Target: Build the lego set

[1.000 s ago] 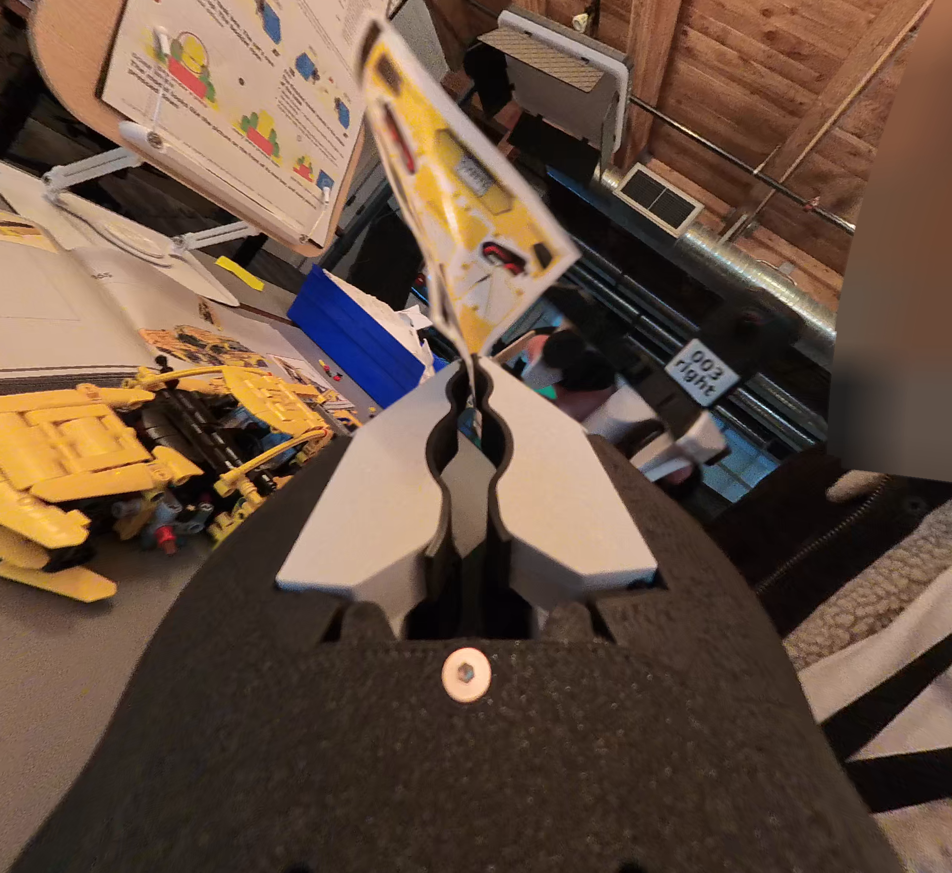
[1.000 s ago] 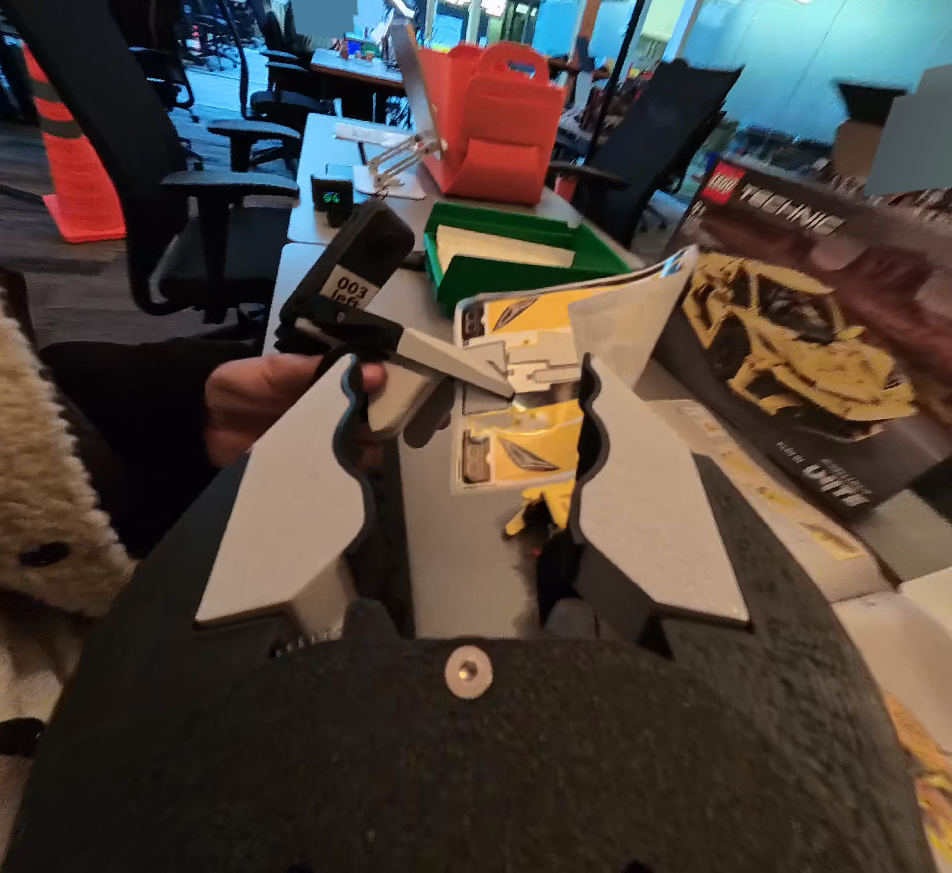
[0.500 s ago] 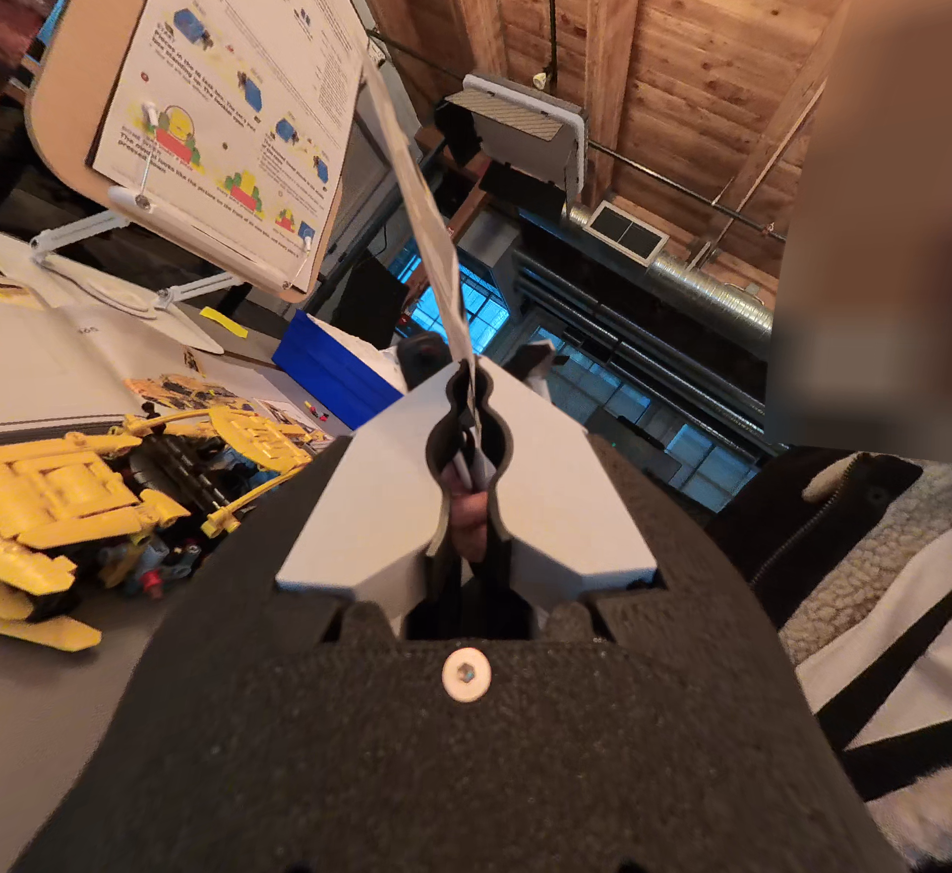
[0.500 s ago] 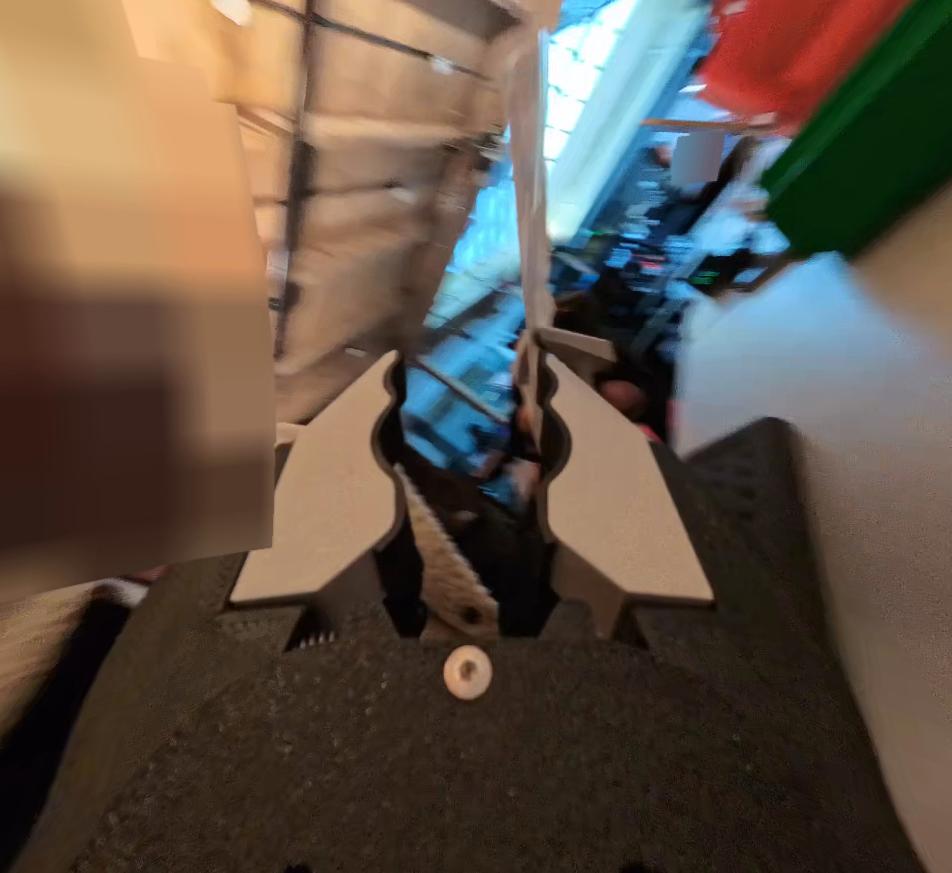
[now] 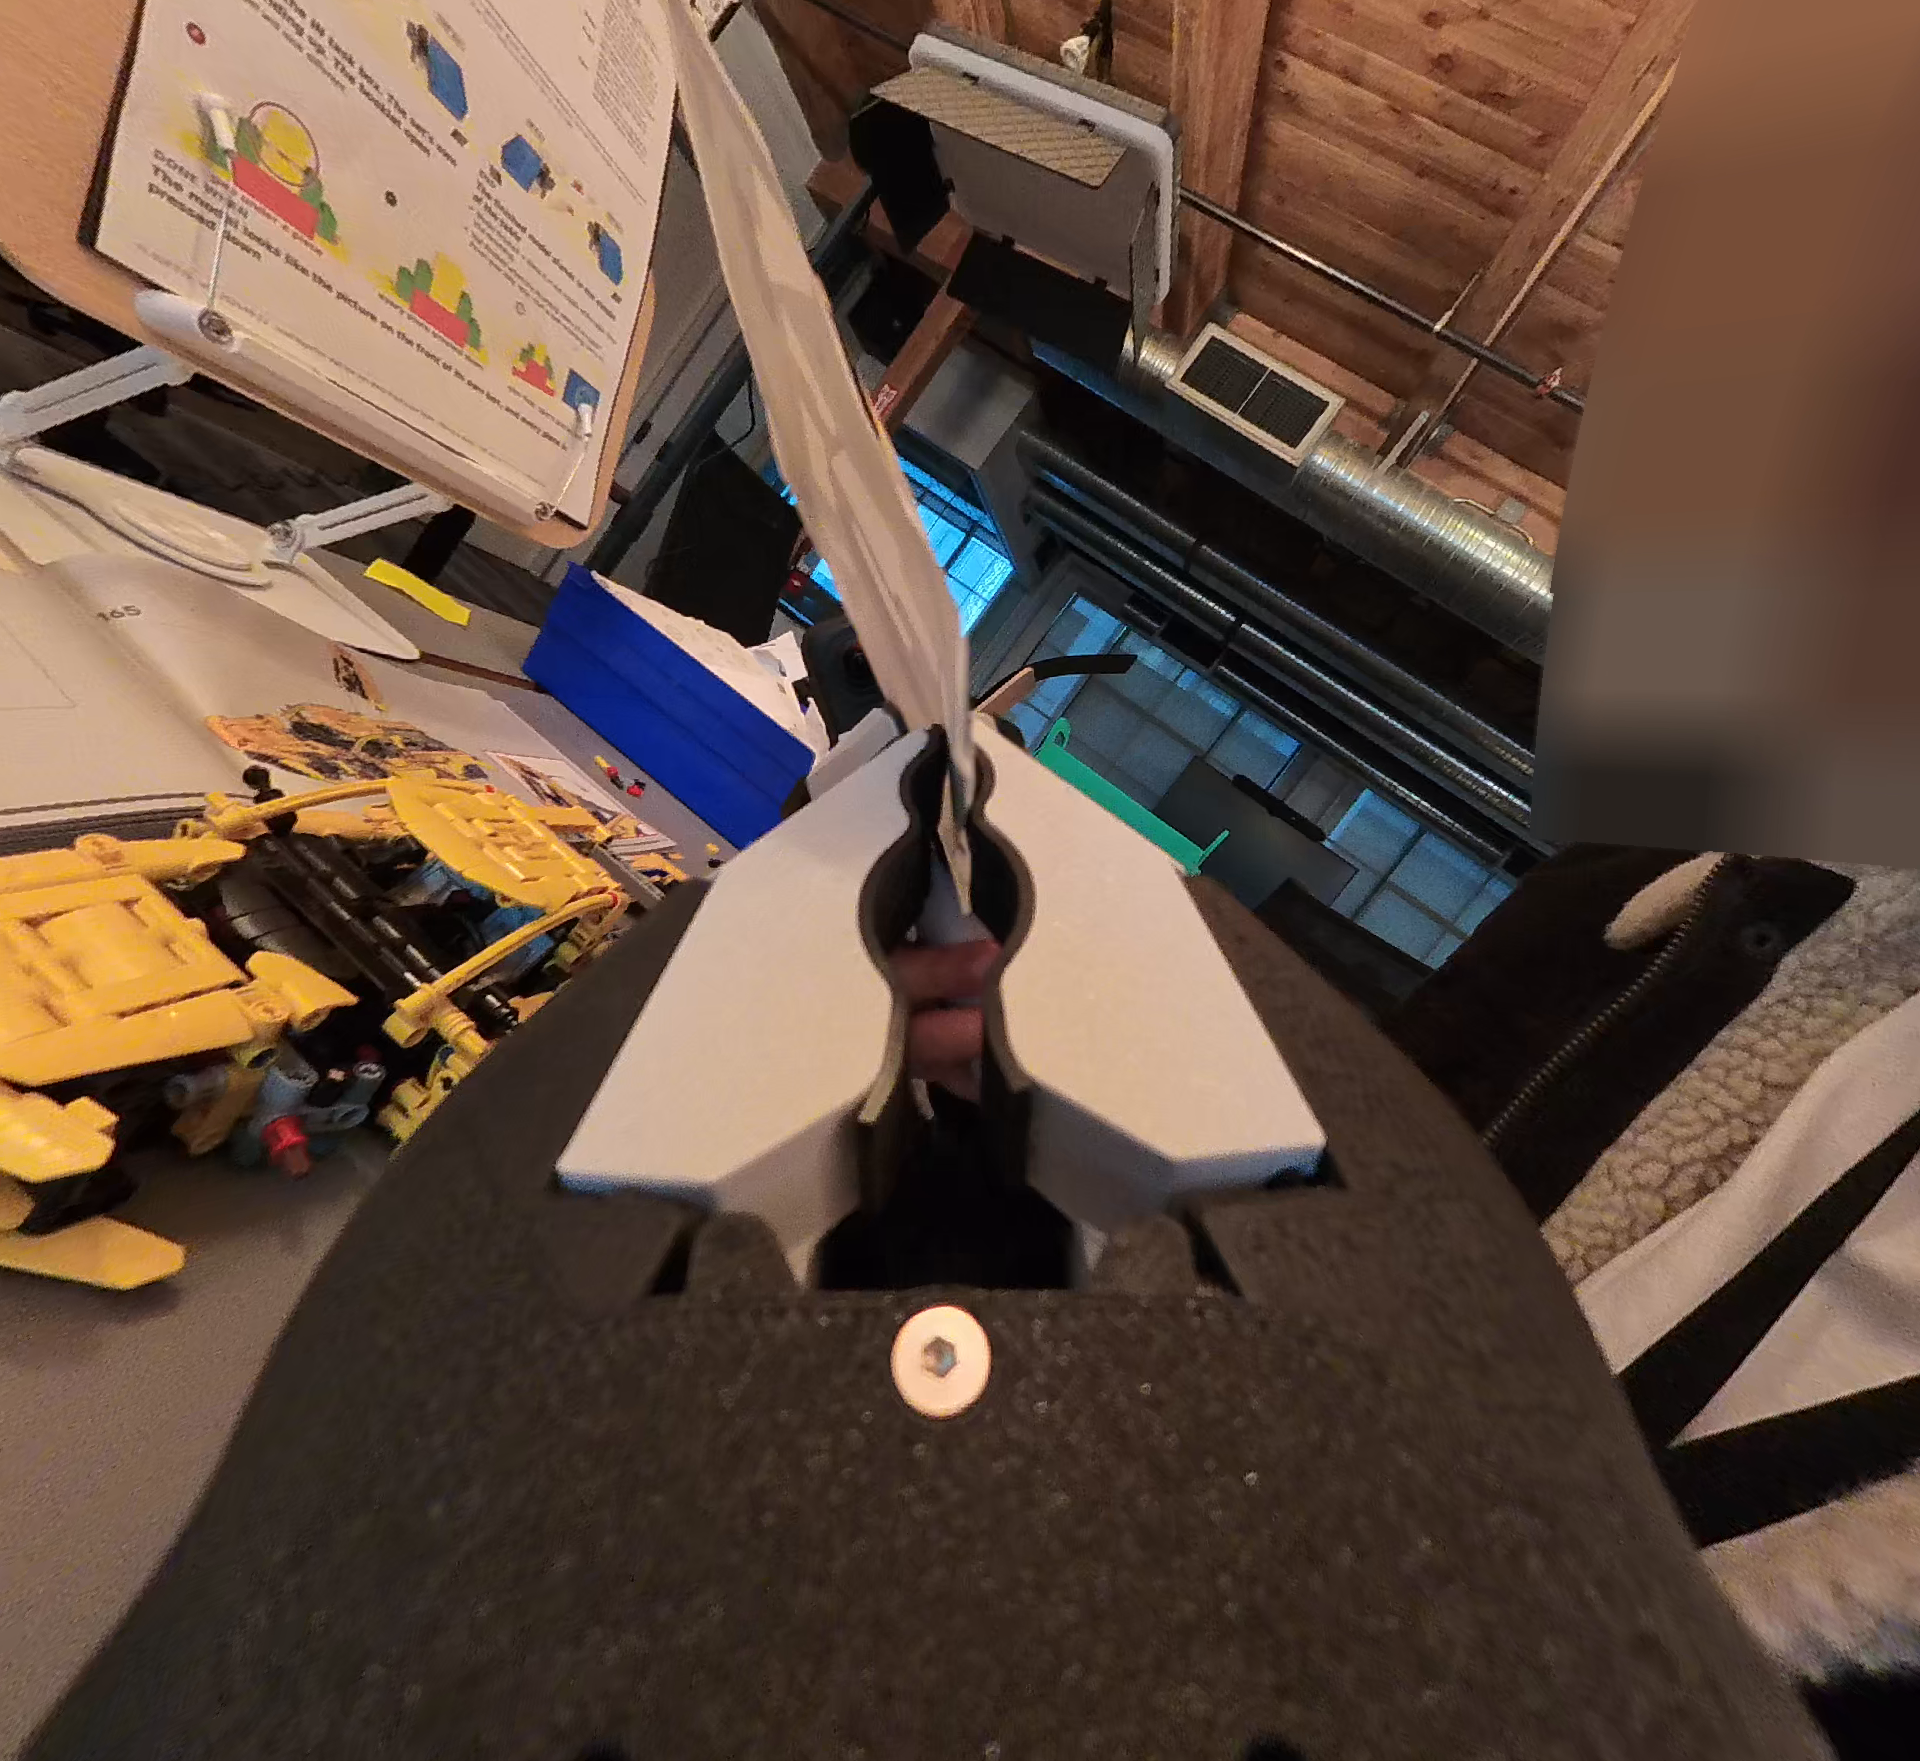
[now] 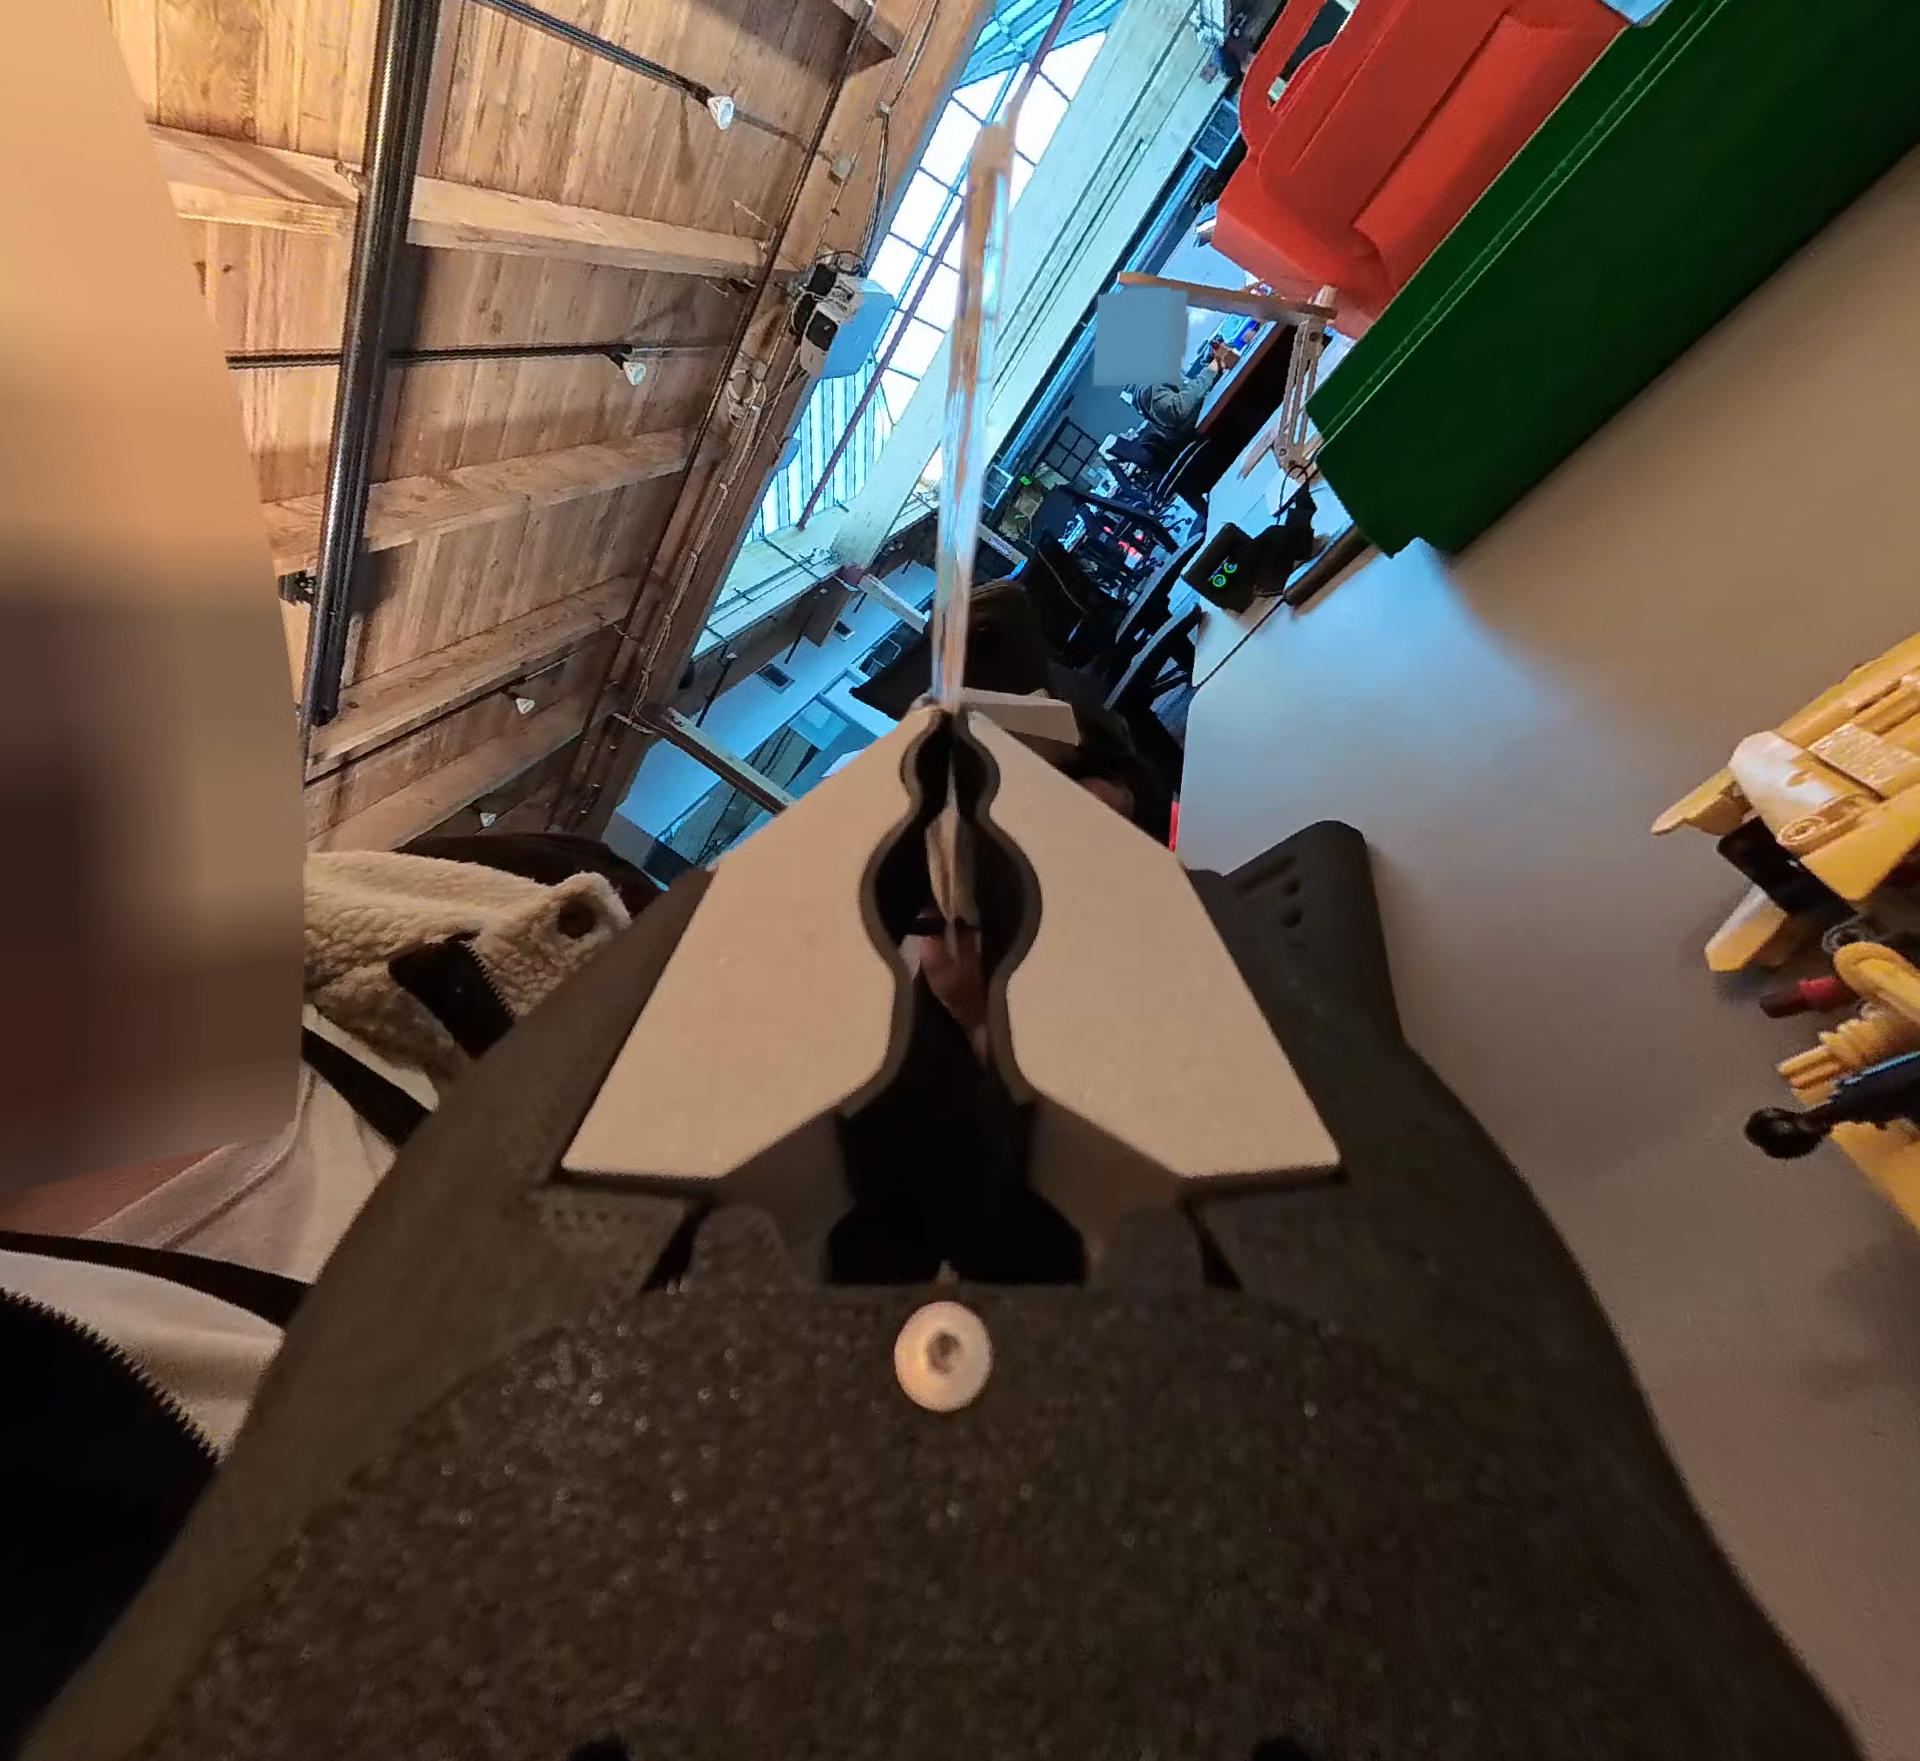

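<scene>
My left gripper is shut on the bottom corner of a sticker sheet, which rises up and to the left, seen almost edge-on with its pale back showing. My right gripper is shut on the same sheet, seen there as a thin edge rising straight up. The two grippers meet tip to tip, both tilted toward the ceiling. A grey finger of the other gripper shows just behind my right fingertips. The partly built yellow Lego car lies on the grey table at the left, and its edge shows in the right wrist view.
An open instruction booklet lies behind the car. A stand with a printed sheet and a blue bin are at the back. A green bin and a red bag stand on the table. A person's fleece jacket is close by. Less than 4 cm separates the two grippers' tips. The partly built yellow Lego car lies around 15 cm away from my right fingertips.
My right gripper swung from open and level to tilted upward, and closed on the sheet. The sheet turned from face-on to edge-on in the left view. The left gripper kept its hold.
</scene>
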